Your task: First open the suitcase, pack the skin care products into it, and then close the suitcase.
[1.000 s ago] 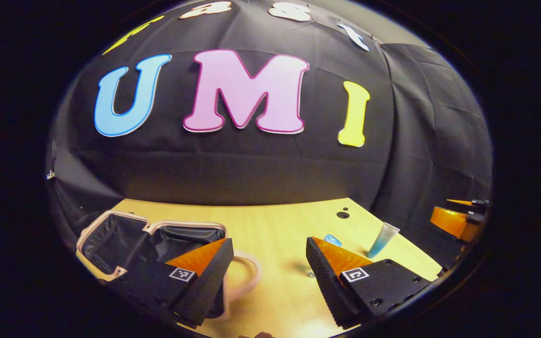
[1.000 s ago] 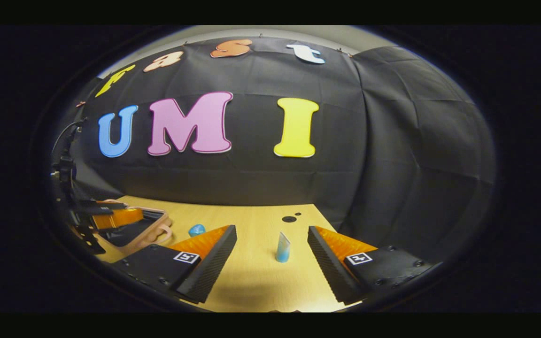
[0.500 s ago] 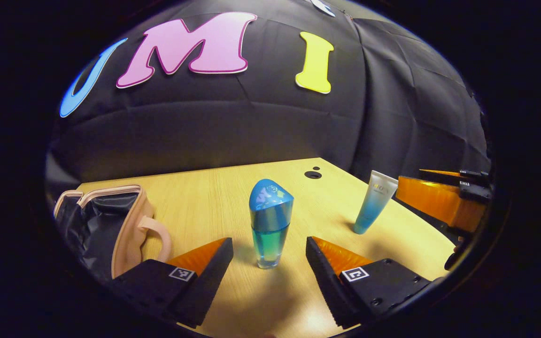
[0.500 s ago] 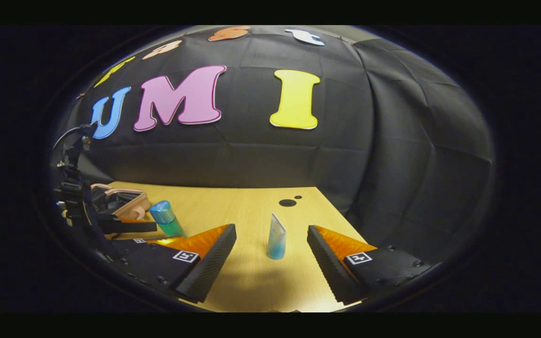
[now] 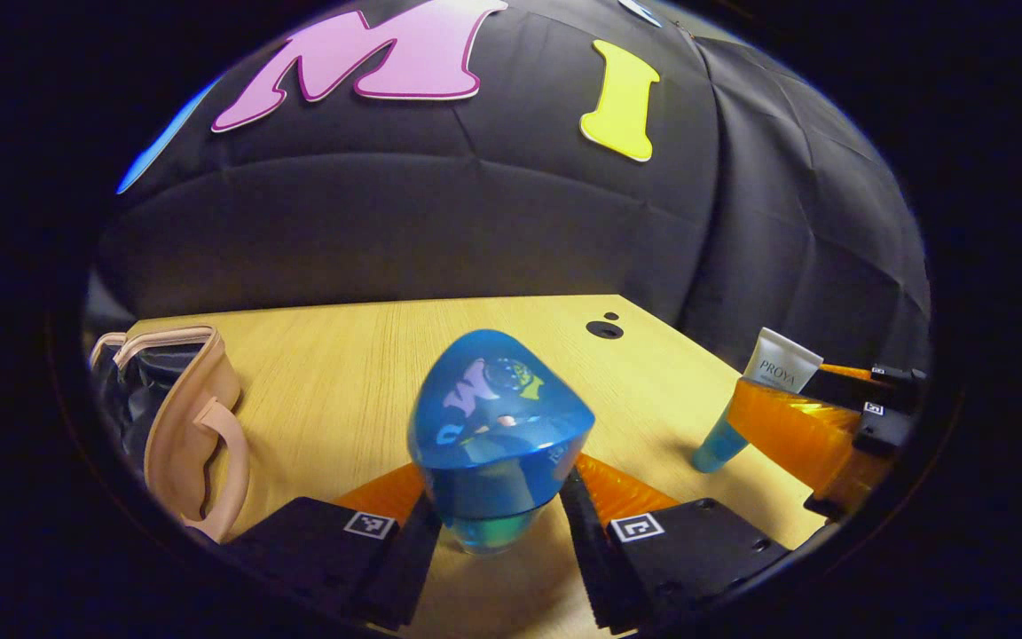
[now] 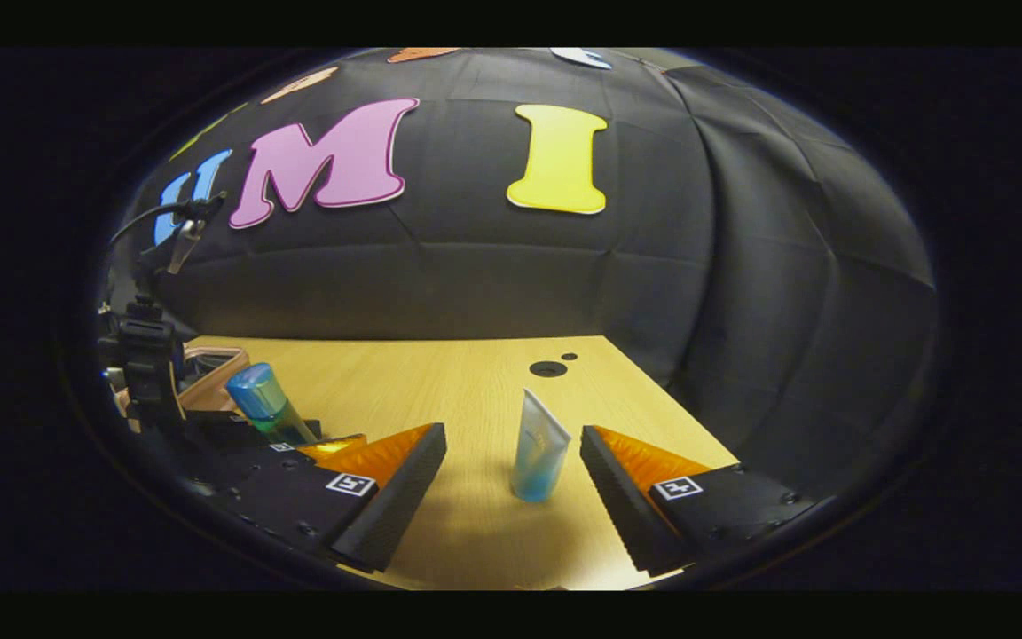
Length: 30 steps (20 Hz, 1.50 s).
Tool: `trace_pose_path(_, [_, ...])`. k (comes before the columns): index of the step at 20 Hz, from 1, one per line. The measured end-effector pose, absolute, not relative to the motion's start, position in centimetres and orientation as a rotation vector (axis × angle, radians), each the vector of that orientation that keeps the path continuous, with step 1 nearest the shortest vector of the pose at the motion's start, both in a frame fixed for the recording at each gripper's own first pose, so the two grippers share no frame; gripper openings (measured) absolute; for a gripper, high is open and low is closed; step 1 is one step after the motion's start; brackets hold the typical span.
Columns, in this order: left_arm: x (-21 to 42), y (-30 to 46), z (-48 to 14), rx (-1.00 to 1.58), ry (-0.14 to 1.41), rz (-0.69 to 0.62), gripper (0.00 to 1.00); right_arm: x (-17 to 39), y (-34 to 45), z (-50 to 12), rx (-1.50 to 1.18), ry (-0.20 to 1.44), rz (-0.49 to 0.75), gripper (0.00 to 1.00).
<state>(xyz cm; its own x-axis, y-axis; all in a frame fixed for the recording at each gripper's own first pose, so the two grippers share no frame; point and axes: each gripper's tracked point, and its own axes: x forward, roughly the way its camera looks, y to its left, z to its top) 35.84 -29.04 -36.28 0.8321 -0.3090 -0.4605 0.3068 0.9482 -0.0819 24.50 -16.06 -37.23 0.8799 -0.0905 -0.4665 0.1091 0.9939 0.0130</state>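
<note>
The left gripper has moved in from half a second ago, and its fingers now stand close on both sides of the blue-capped glass bottle; firm pressing I cannot tell. The pink suitcase lies open left of this bottle. The right gripper, wide open, holds nothing; the blue-white plastic tube stands between its fingers. Packing can begin.

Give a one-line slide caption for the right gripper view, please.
Open right gripper approaches an upright blue-and-white squeeze tube on the wooden table.
</note>
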Motion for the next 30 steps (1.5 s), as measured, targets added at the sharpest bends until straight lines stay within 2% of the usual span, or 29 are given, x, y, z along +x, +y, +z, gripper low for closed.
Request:
trace_pose_path(1, [36.1,-29.1,-36.9,-0.008,0.498,-0.323,0.68,24.8,-16.1,-37.6,0.045,0.485,-0.112,0.97])
trace_pose_path(2, [36.5,-29.4,-37.2,-0.008,0.496,-0.323,0.51,25.1,-16.1,-38.0,0.053,0.484,-0.118,0.97])
trace_pose_path(5, [35.8,-29.0,-36.9,0.022,0.501,-0.348,0.50,25.9,-16.4,-39.3,0.053,0.493,-0.138,0.97])
trace_pose_path(6, [35.7,-29.0,-36.9,0.025,0.503,-0.353,0.49,26.1,-16.5,-39.7,0.053,0.495,-0.146,0.94])
trace_pose_path(8, [35.4,-28.8,-36.7,0.022,0.495,-0.360,0.45,26.6,-16.6,-40.3,0.051,0.495,-0.159,0.97])
trace_pose_path(9, [35.1,-28.6,-36.8,0.022,0.495,-0.361,0.48,26.7,-16.7,-40.7,0.047,0.499,-0.163,0.97])
trace_pose_path(12, [34.7,-28.3,-36.8,0.008,0.497,-0.360,0.48,26.8,-16.7,-41.9,0.056,0.524,-0.172,0.97])
trace_pose_path(13, [34.5,-28.1,-36.8,0.009,0.500,-0.360,0.48,26.9,-16.8,-42.1,0.056,0.530,-0.177,1.00])
trace_pose_path(14, [34.5,-28.0,-36.7,0.013,0.500,-0.362,0.48,27.0,-16.9,-42.2,0.051,0.530,-0.181,0.88])
trace_pose_path(17, [34.1,-27.7,-36.7,0.020,0.494,-0.364,0.48,27.1,-17.4,-42.9,0.027,0.548,-0.205,0.70])
trace_pose_path(18, [34.0,-27.6,-36.7,0.023,0.491,-0.363,0.48,26.8,-17.4,-43.4,0.033,0.571,-0.214,0.53])
trace_pose_path(19, [34.0,-27.6,-36.8,0.024,0.489,-0.360,0.48,27.0,-17.2,-43.1,0.039,0.566,-0.211,0.55])
trace_pose_path(20, [33.9,-27.5,-36.7,0.020,0.487,-0.359,0.48,27.2,-17.1,-43.4,0.040,0.565,-0.201,0.41])
trace_pose_path(23, [33.7,-27.3,-36.5,0.003,0.480,-0.358,0.48,26.9,-16.2,-42.7,0.017,0.555,-0.158,0.33])
trace_pose_path(24, [33.6,-27.0,-36.4,0.006,0.474,-0.354,0.48,26.9,-15.7,-42.4,0.014,0.546,-0.136,0.27])
trace_pose_path(25, [33.5,-26.6,-36.3,0.015,0.466,-0.345,0.48,27.0,-15.3,-42.0,0.011,0.536,-0.124,0.31])
trace_pose_path(29, [33.2,-25.5,-34.8,-0.002,0.419,-0.336,0.47,27.0,-14.1,-39.5,0.013,0.491,-0.104,0.32])
trace_pose_path(30, [33.2,-25.3,-34.2,-0.009,0.404,-0.334,0.47,27.0,-13.7,-39.1,0.012,0.491,-0.095,0.36])
